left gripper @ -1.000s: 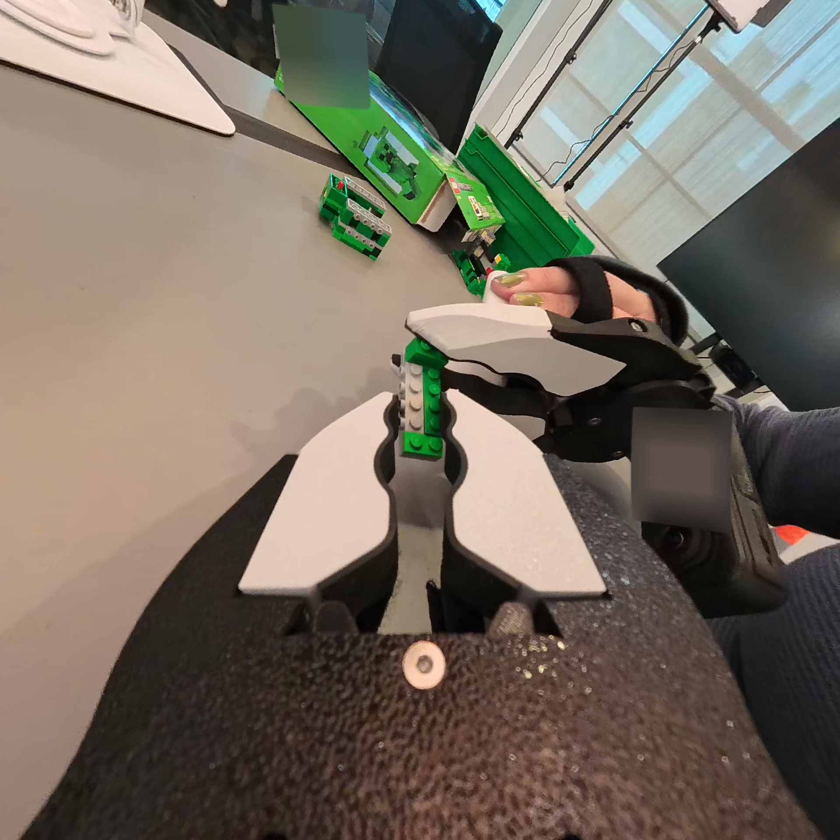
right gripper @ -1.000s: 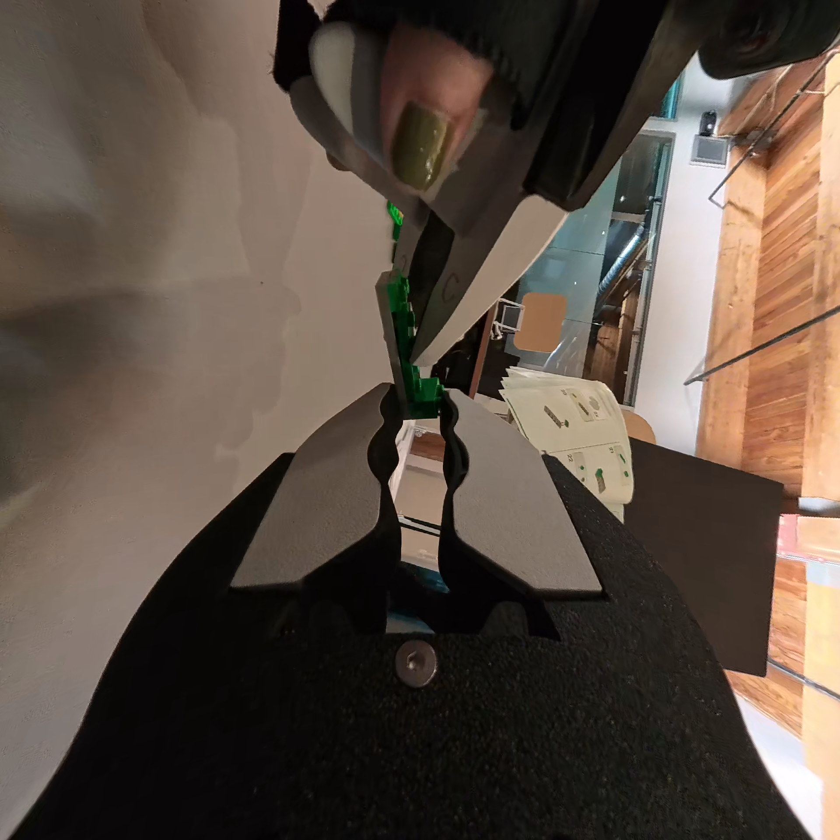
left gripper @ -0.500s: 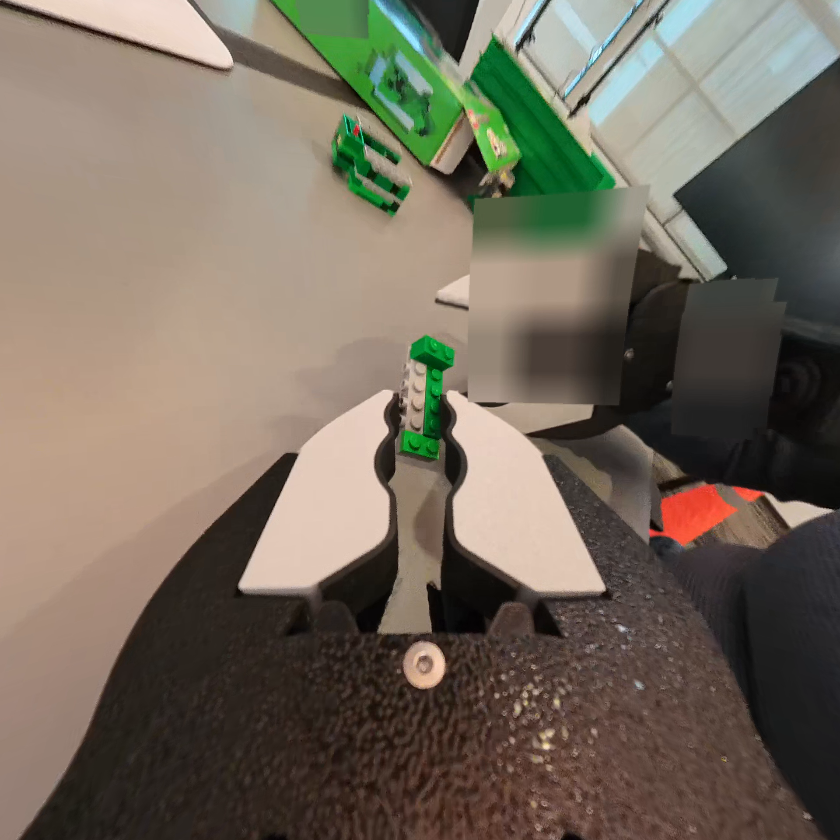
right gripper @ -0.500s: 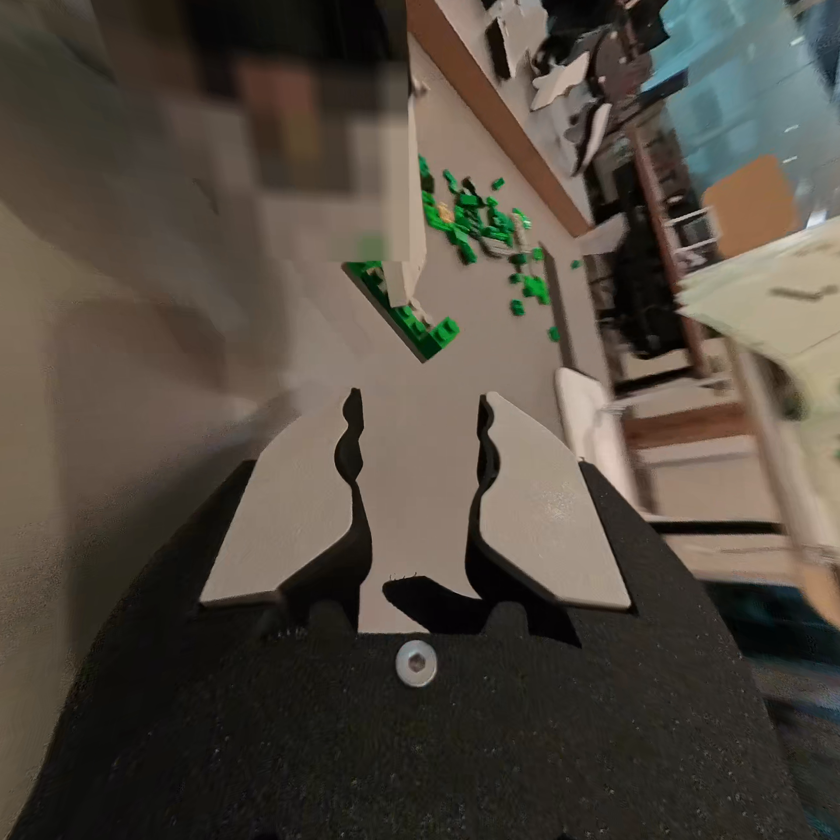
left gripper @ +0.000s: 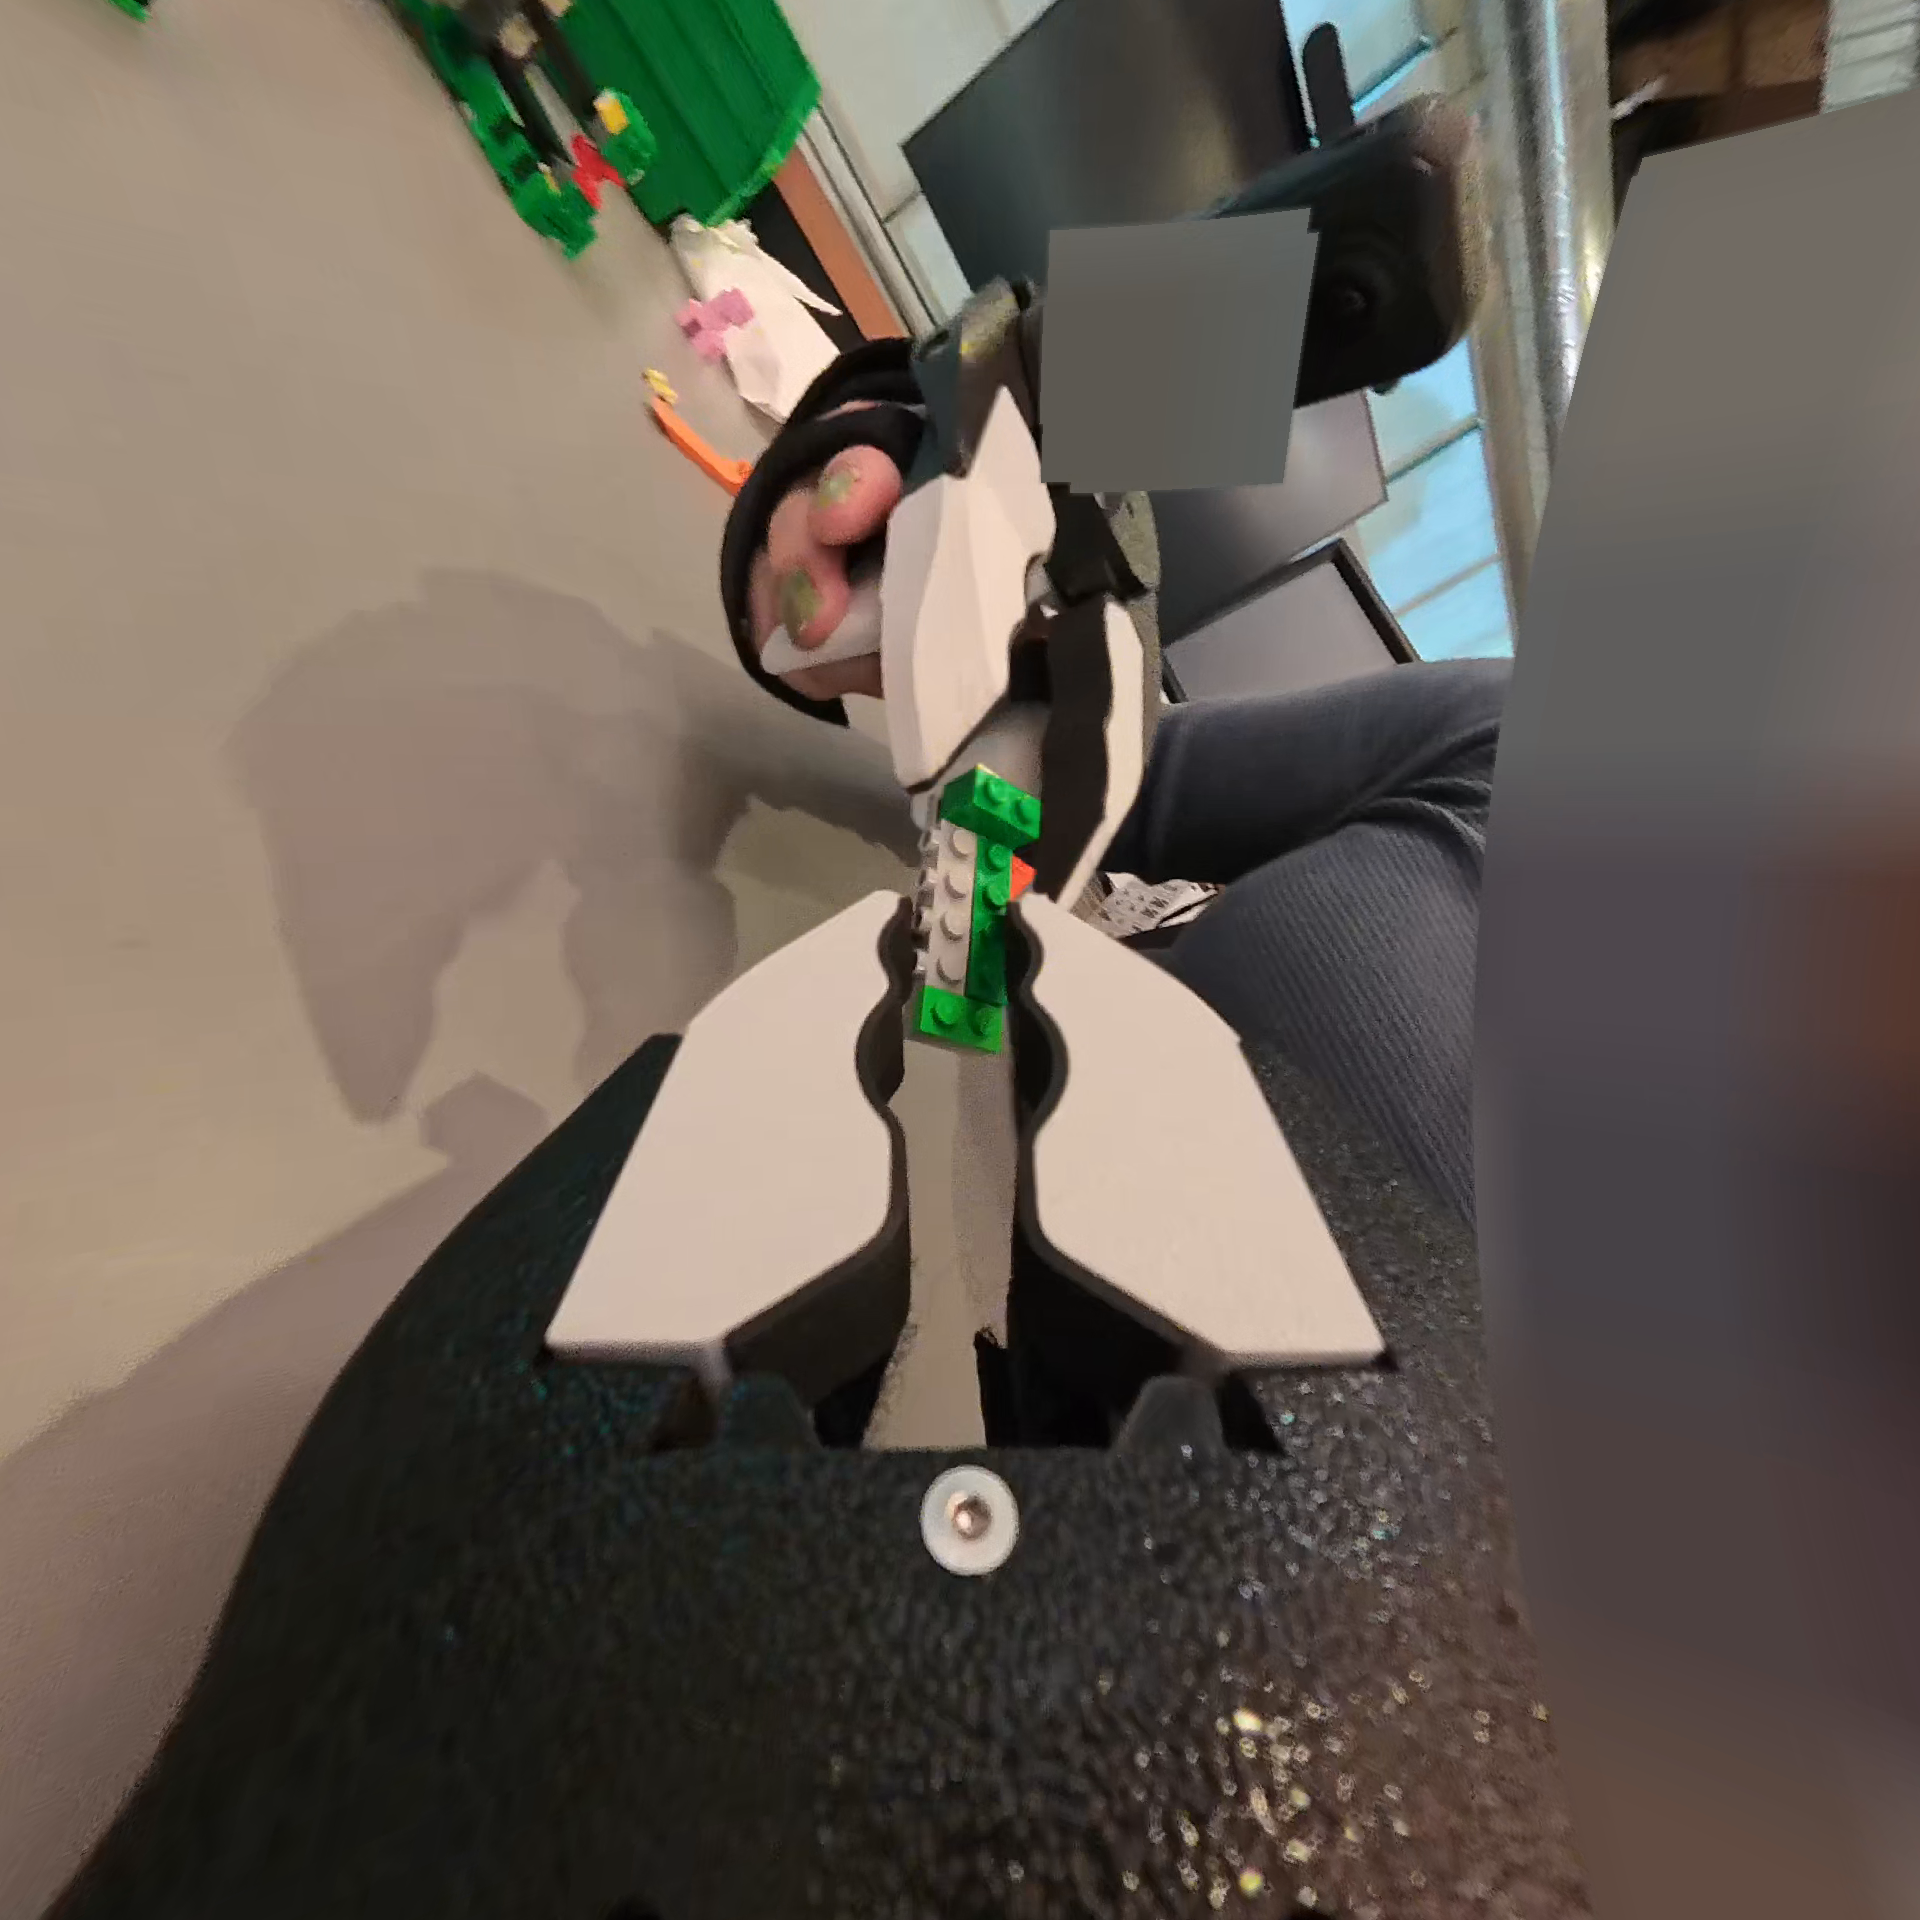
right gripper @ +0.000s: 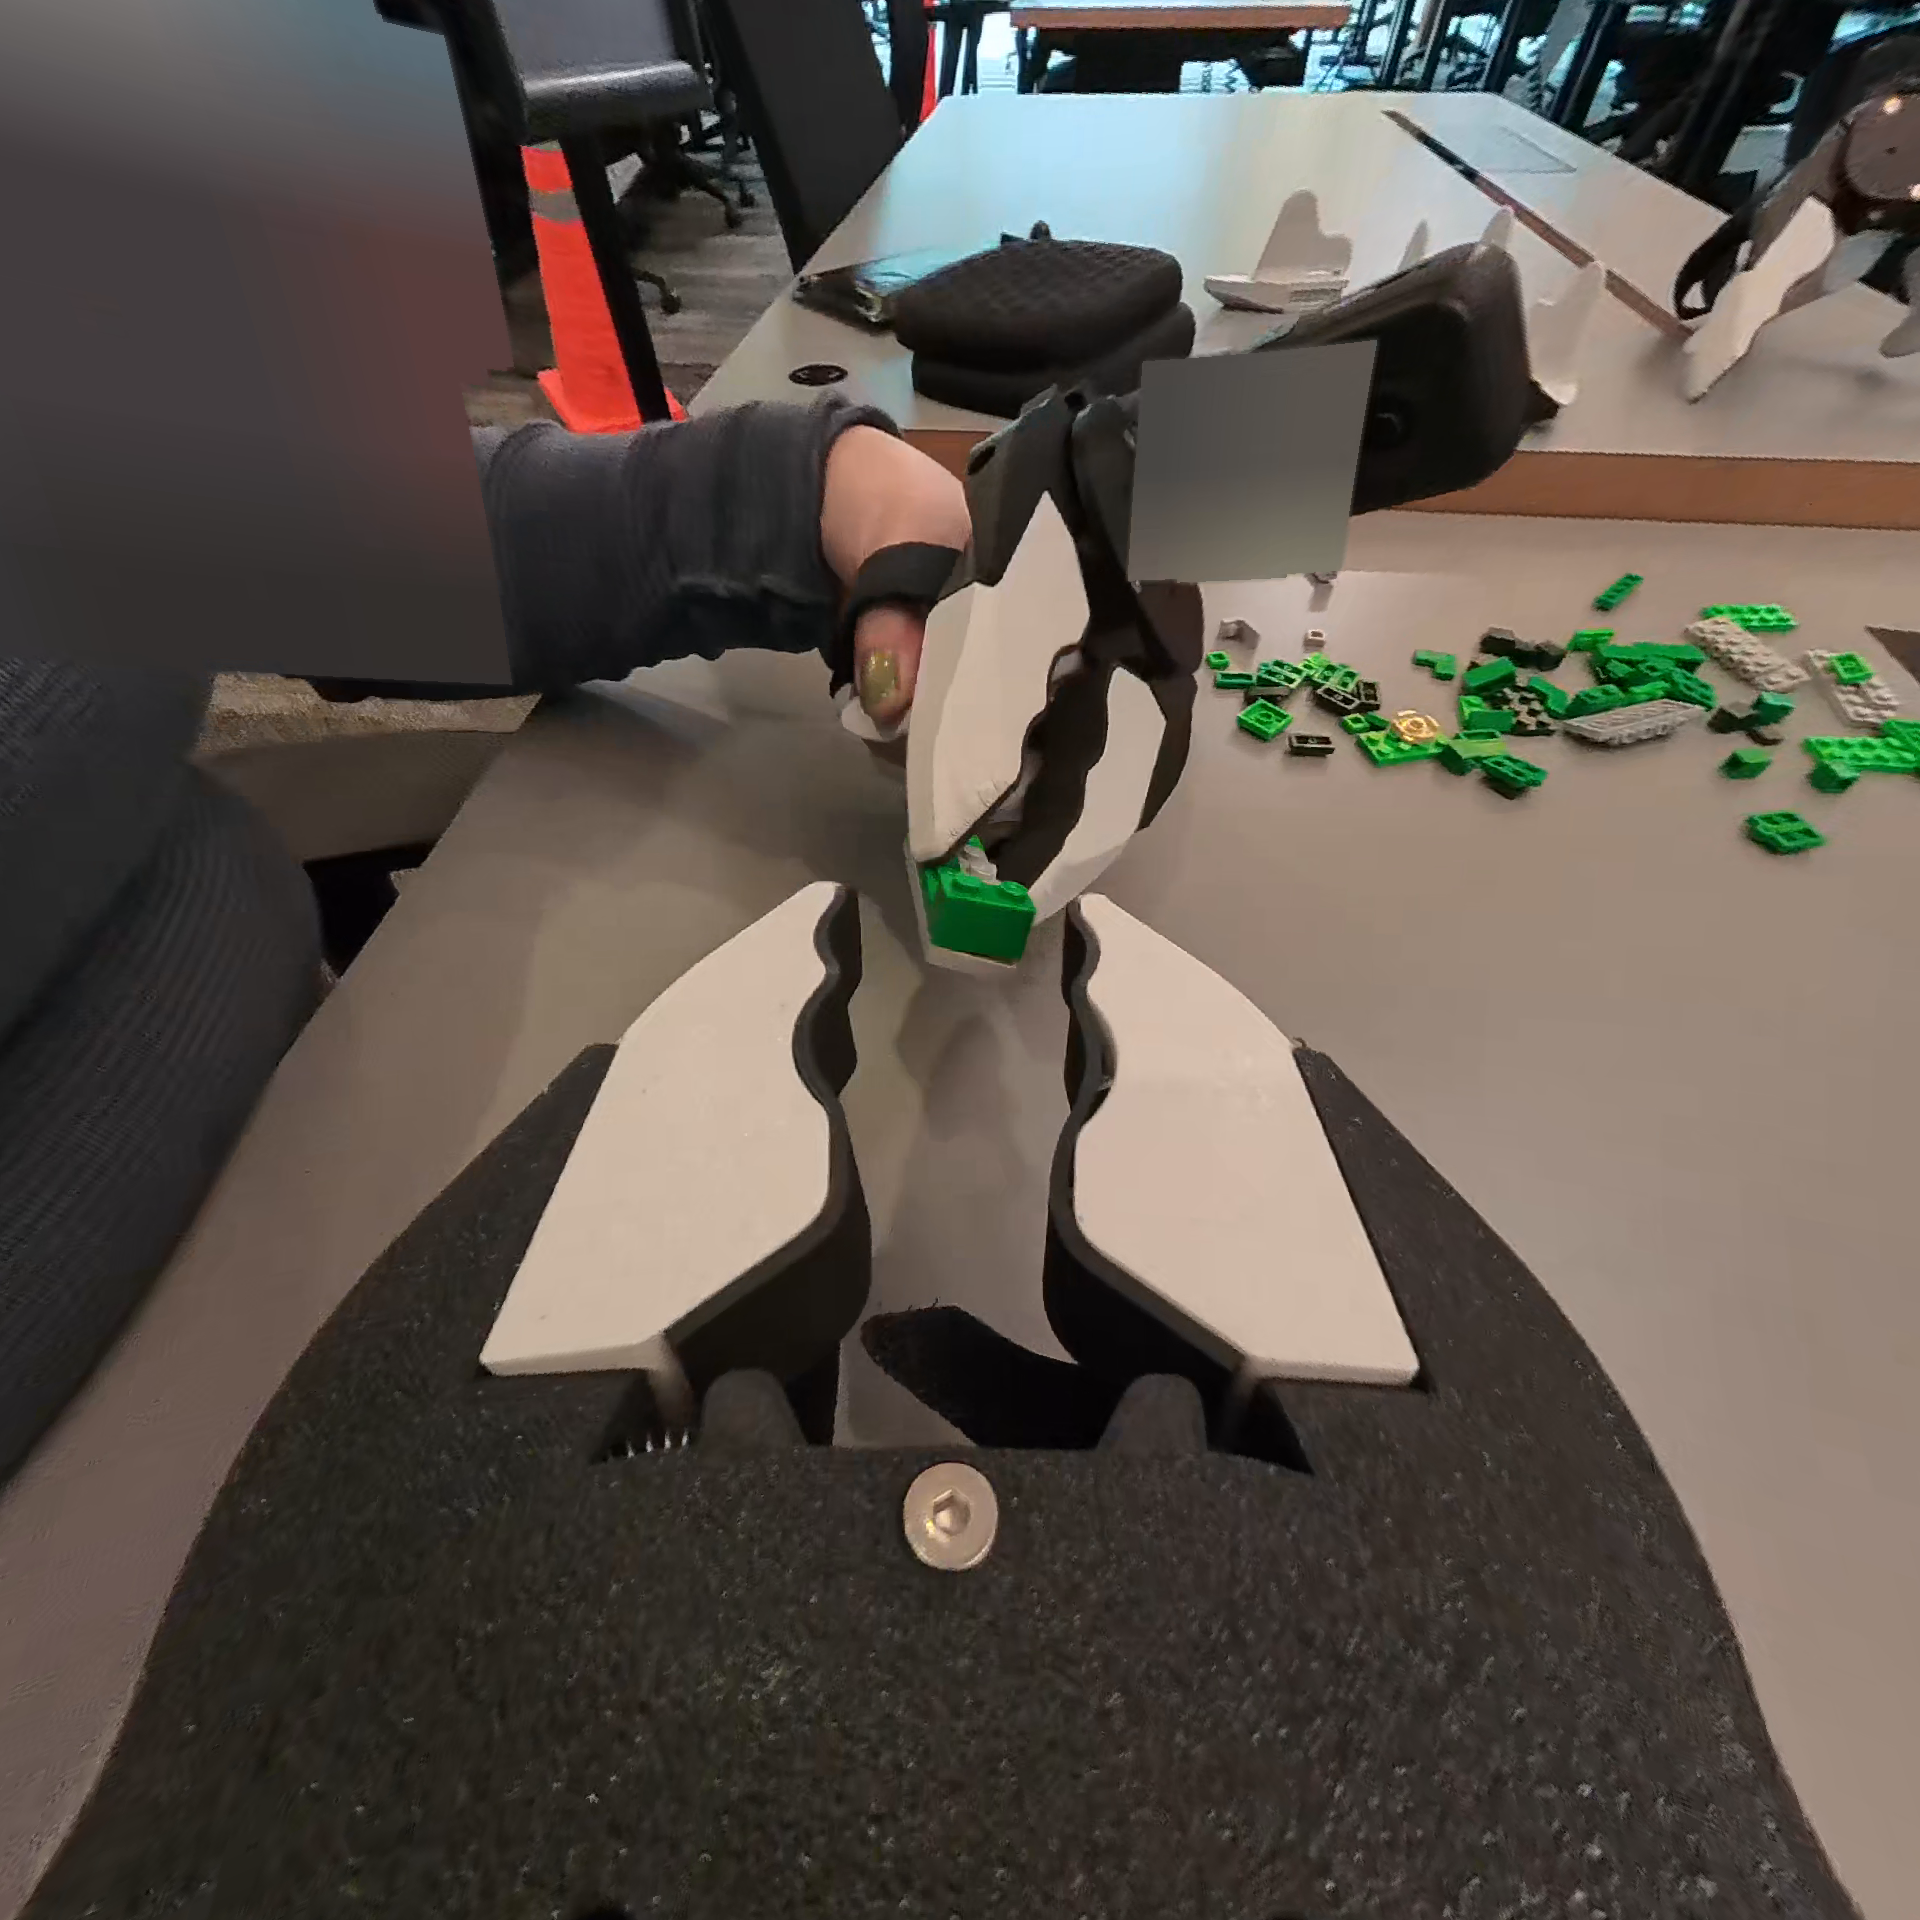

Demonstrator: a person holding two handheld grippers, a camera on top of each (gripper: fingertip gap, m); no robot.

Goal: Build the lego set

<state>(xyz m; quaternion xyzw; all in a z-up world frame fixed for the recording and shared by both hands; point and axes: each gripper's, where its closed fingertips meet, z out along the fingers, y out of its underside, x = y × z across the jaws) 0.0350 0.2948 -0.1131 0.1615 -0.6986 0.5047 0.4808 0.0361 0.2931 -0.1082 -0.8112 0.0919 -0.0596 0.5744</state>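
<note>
My left gripper (left gripper: 961,909) is shut on a small green and grey brick assembly (left gripper: 971,935) and holds it above the grey table (left gripper: 312,520). The assembly sticks out past the fingertips with a green brick on top. In the right wrist view the left gripper (right gripper: 982,883) faces me with the assembly's green end (right gripper: 977,914) in its tips. My right gripper (right gripper: 961,914) is open and empty, with its fingertips on either side of that green end and not closed on it. It also shows in the left wrist view (left gripper: 1013,727), just beyond the assembly.
Several loose green, grey and black bricks (right gripper: 1558,707) lie on the table to the right. A partial green build (left gripper: 551,177), a pink piece (left gripper: 717,322) and an orange piece (left gripper: 696,447) lie far off. Black cases (right gripper: 1039,301) sit on the far table. The table edge and a person's lap are at the left. My left and right fingertips are right by each other.
My right gripper let go of the assembly, opened and swung round to face the left gripper. My left gripper kept hold of the assembly and turned toward the person.
</note>
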